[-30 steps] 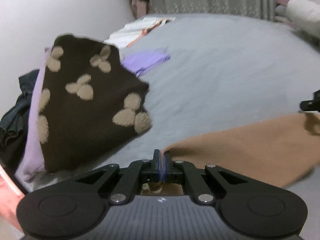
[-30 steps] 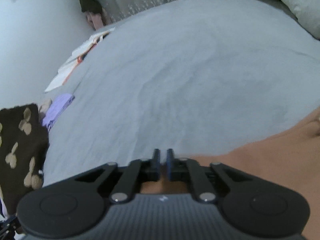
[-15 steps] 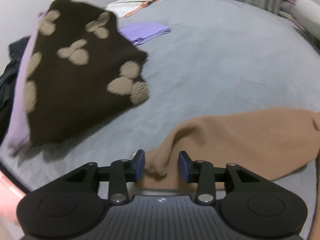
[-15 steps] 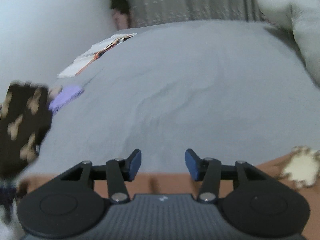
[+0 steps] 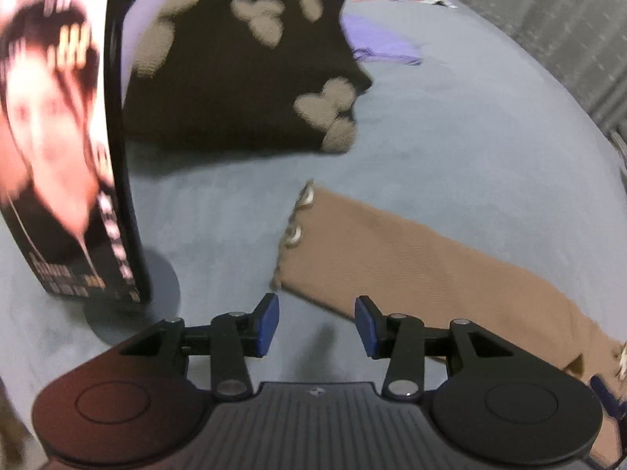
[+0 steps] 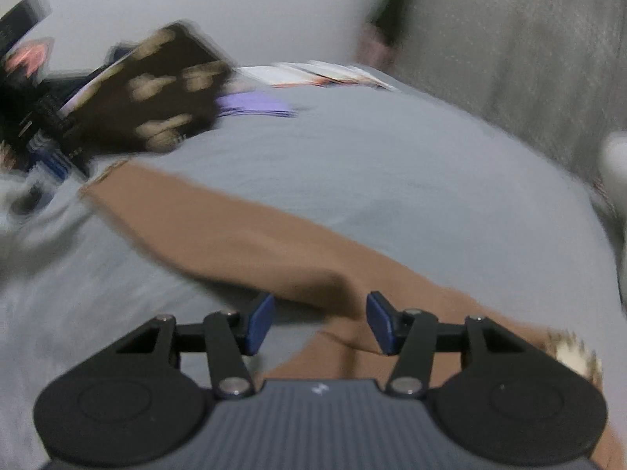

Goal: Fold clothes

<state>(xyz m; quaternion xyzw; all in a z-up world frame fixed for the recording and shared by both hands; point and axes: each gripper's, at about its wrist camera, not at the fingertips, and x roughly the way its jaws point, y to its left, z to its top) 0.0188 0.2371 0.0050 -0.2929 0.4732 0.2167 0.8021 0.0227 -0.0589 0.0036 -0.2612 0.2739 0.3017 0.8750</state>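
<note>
Right wrist view is blurred: the right hand-held gripper (image 6: 319, 327) is spread wide, empty, over the brown garment (image 6: 243, 231); the left hand-held gripper (image 5: 317, 323) likewise, the garment's right end cut off.

The surface beneath my tongs is a bed with a grey cover (image 5: 450, 149), which fills most of both views. Directly on it:

- A tan ribbed garment (image 5: 411, 258) lies flat across the lower centre and lower right of the left view.
- A dark brown garment with beige blotches (image 5: 243, 78) sits at upper centre left.
- A folded purple cloth (image 5: 376, 41) lies just beside it, towards the top.
- Papers or booklets (image 6: 329, 74) rest at the far edge, upper centre of the right view.
- A printed box (image 5: 66, 149) stands upright at the left edge.
</note>
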